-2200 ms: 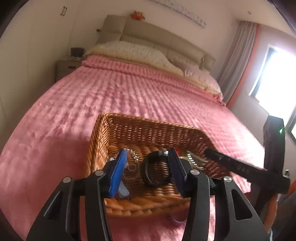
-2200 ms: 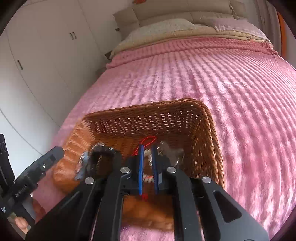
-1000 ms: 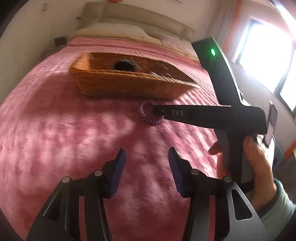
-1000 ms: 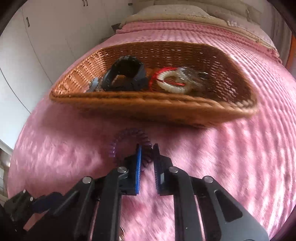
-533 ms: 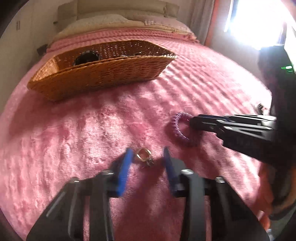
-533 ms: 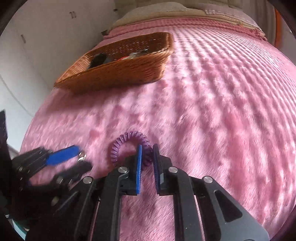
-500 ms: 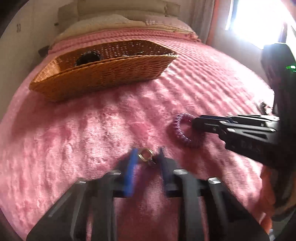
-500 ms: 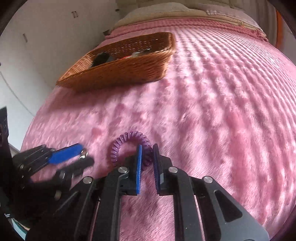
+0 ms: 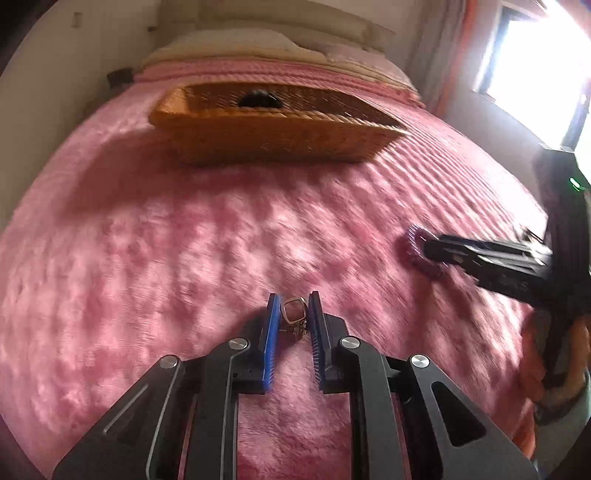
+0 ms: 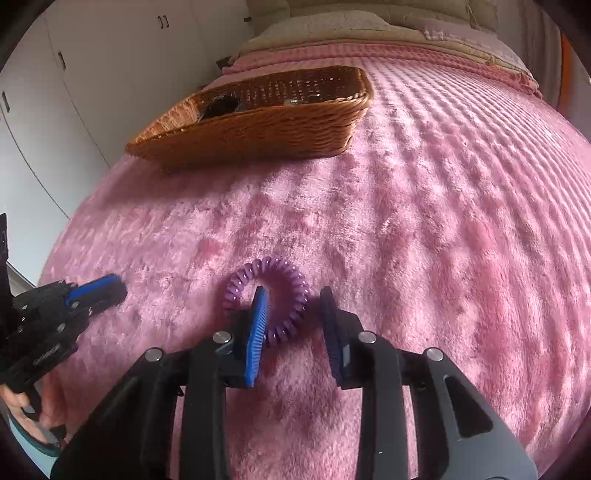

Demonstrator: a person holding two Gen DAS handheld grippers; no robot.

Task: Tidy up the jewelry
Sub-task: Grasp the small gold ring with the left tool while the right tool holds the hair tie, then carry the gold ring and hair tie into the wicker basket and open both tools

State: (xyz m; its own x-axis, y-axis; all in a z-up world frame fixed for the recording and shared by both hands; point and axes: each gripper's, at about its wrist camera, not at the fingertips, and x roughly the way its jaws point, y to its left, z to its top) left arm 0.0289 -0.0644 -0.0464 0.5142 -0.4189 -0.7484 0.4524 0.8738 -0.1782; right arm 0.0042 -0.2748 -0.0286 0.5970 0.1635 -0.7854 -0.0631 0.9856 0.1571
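My left gripper (image 9: 293, 308) is shut on a metal ring (image 9: 294, 313) with a square face, just above the pink bedspread. My right gripper (image 10: 293, 308) is open, its left finger standing inside a purple spiral band (image 10: 267, 295) that lies on the bedspread, its right finger outside it. The right gripper also shows in the left wrist view (image 9: 436, 249) at the band (image 9: 417, 251). A wicker basket (image 10: 258, 125) with a dark bracelet (image 10: 221, 105) and other jewelry sits farther up the bed; it also shows in the left wrist view (image 9: 273, 136).
The pink plush bedspread (image 10: 424, 221) covers the whole bed. Pillows and a headboard (image 10: 332, 22) lie beyond the basket. White wardrobe doors (image 10: 92, 74) stand to the left. A bright window (image 9: 535, 55) is at the right.
My left gripper closed on the ring and lifted it slightly. My right gripper opened from shut and now straddles the rim of the purple band.
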